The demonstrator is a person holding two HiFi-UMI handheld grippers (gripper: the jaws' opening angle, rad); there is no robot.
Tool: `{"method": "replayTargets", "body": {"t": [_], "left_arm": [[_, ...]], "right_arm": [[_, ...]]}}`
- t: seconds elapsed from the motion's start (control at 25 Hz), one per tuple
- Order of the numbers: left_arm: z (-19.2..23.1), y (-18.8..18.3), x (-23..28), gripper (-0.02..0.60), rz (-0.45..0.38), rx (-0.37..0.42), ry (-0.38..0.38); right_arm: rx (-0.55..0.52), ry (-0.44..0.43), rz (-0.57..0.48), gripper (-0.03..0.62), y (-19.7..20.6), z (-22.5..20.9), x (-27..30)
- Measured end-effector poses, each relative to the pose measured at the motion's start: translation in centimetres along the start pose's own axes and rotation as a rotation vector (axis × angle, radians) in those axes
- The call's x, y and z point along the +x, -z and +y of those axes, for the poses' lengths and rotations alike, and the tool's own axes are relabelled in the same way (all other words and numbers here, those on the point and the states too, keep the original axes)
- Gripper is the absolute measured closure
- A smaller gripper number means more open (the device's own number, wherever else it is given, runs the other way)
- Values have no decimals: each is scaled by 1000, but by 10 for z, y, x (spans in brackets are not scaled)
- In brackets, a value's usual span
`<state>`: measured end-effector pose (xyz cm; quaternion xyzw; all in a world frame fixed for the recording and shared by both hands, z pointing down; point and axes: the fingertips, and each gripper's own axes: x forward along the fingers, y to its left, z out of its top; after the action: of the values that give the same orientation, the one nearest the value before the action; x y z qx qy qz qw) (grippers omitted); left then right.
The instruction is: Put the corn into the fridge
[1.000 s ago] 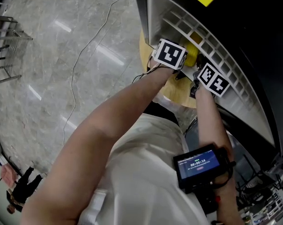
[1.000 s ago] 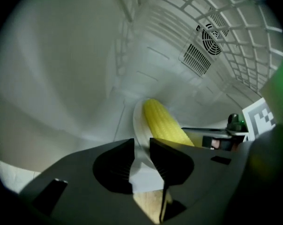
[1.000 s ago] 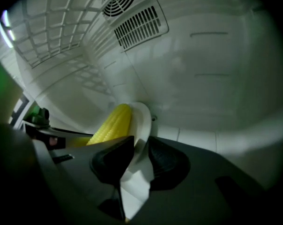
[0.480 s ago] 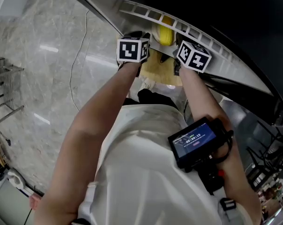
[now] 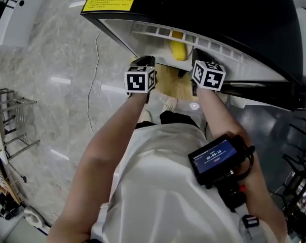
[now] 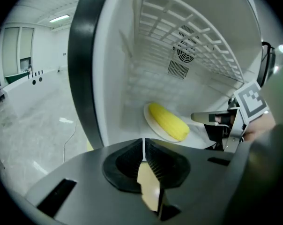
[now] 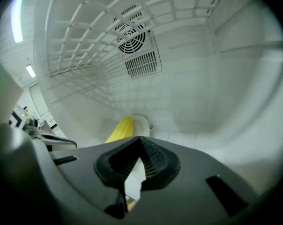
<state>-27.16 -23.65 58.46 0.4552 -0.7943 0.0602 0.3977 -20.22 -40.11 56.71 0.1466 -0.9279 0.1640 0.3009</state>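
Observation:
The yellow corn (image 5: 178,48) lies on a white plate (image 6: 150,122) on the floor of the open fridge (image 5: 234,67). In the left gripper view the corn (image 6: 168,122) sits a short way ahead of my left gripper (image 6: 144,144), whose jaws are shut on nothing. My right gripper (image 7: 140,143) is also shut and empty, with the corn (image 7: 120,129) and plate (image 7: 142,124) beyond its tips. Seen from the head, the left gripper (image 5: 144,62) and right gripper (image 5: 199,55) hang at the fridge opening, either side of the corn.
A white wire shelf (image 6: 193,36) and a fan vent (image 7: 132,39) line the fridge interior. A round wooden table (image 5: 169,82) stands below the grippers. A thin cable (image 5: 94,85) runs over the marble floor, and a metal rack (image 5: 11,120) stands at the left.
Both grippers have drawn back a little from the corn, which stays on its plate in the fridge. The head view has swung, showing more of the fridge top.

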Motion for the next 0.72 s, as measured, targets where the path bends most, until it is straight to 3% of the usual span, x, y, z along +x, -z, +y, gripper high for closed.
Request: {"method": "replayTargets", "body": {"t": [0.08,0.4,0.72], "left_arm": [[8,3,1,574,-18,13,11],[-2,8,-35,574,-74,89,139],[-12,13,-71,574,-124,99,218]], "right_arm": [[13,-4,-8,588,8,3,4],[25,7,-34,588,25,19,-31],[62,-6,-74,588,33,35,-71]]}}
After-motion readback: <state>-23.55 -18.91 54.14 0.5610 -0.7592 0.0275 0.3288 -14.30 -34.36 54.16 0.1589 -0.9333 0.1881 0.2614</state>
